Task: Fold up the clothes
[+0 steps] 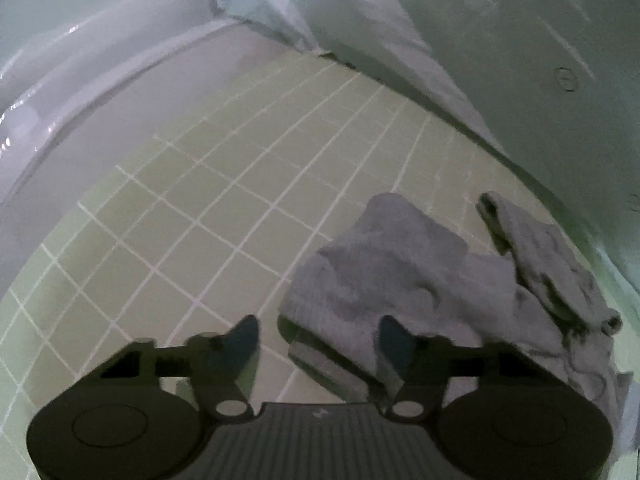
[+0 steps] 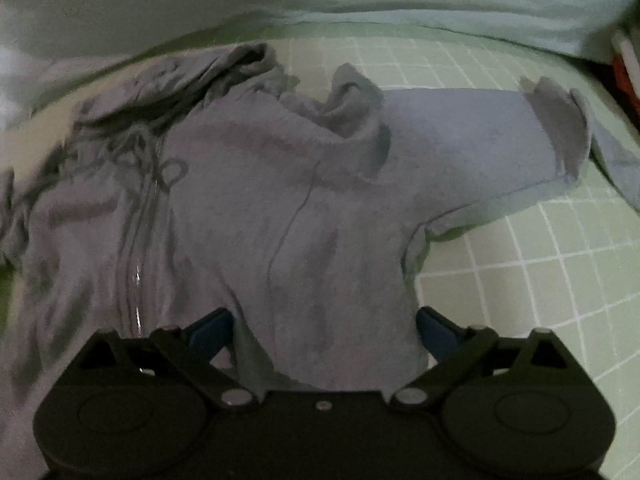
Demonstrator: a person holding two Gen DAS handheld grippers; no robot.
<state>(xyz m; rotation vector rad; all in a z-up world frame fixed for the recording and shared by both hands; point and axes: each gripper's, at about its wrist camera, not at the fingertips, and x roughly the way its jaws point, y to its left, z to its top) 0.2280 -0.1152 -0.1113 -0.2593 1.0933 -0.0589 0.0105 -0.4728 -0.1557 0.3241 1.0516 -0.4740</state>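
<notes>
1. My left gripper (image 1: 318,336) hovers with jaws apart, pinching nothing, over the hoodie's (image 1: 420,280) folded edge.
2. My right gripper (image 2: 322,328) is spread wide above the hoodie (image 2: 260,200), which lies on the green mat (image 2: 540,280).

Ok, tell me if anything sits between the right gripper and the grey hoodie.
Nothing visible does. The right gripper is open directly over the grey hoodie, with the fabric's lower edge lying between its fingers. The green grid mat beside it is bare on that side.
</notes>
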